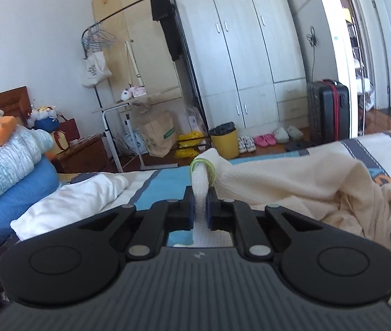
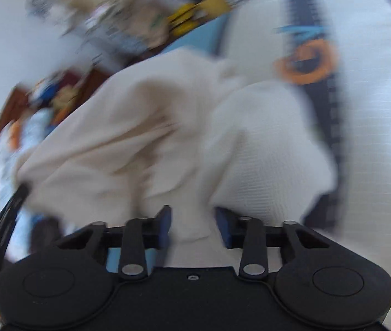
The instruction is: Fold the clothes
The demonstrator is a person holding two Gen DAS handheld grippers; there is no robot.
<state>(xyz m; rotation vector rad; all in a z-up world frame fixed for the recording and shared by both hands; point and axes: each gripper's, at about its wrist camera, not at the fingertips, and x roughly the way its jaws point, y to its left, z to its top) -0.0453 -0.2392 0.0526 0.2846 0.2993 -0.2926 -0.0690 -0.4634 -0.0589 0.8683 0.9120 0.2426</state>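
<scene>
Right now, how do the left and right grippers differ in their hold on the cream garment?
The left gripper has its jaws pinched tight on a narrow white ribbed band of the cream garment; the right gripper has its jaws set wider, with a thicker bunch of cloth between them. The left view is sharp; the right view is blurred, so its grip is uncertain. Both have the same garment between their jaws, above the patterned bedsheet.

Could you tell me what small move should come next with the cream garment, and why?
Probably draw the two grippers apart to stretch the cream garment flat. The left gripper is clamped on a white strip of it, cloth sits between the right gripper's fingers, and the fabric between them hangs bunched above the bed.
</scene>
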